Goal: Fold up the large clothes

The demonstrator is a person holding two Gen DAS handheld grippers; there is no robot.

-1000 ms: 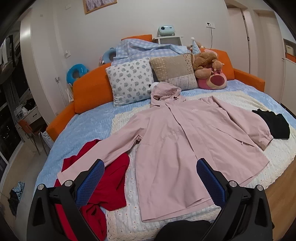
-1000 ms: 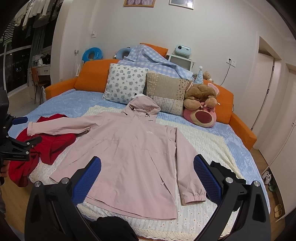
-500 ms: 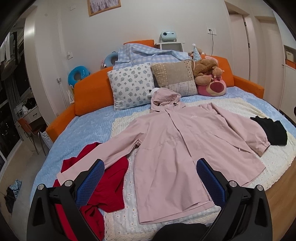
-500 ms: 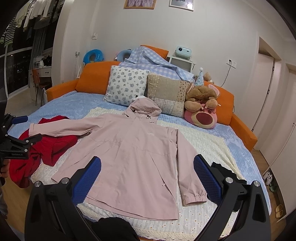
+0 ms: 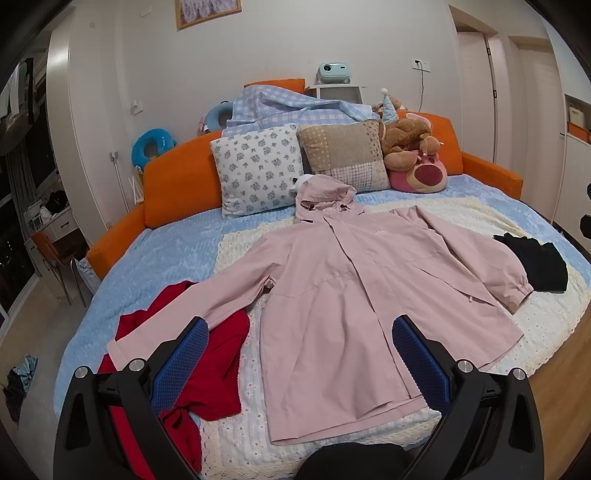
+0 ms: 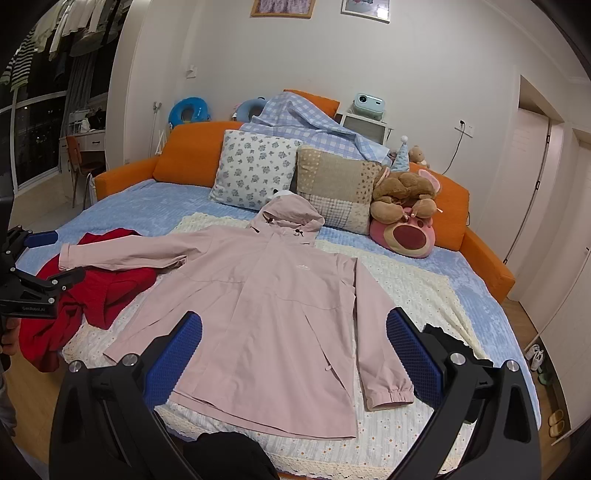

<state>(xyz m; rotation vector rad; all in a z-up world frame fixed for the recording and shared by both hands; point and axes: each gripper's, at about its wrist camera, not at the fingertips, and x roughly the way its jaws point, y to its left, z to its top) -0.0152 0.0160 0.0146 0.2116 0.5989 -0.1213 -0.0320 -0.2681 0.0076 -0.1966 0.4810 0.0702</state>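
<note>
Nothing folded yet: jacket point(image 5: 354, 295) flat, sleeve at 9 o'clock over red garment point(image 5: 207, 354), both grippers point(image 5: 295, 358) point(image 6: 291, 354) spread, empty.

A home bedroom is showing here: a wide bed point(image 5: 177, 251) with an orange padded surround is filling the room, two pillows point(image 5: 258, 170) and plush toys point(image 6: 406, 206) are leaning against its head, framed pictures point(image 6: 282, 7) are hanging on the wall, clothes are hanging by a dark window point(image 6: 40, 40), and slippers point(image 6: 556, 421) are sitting by the door.
</note>
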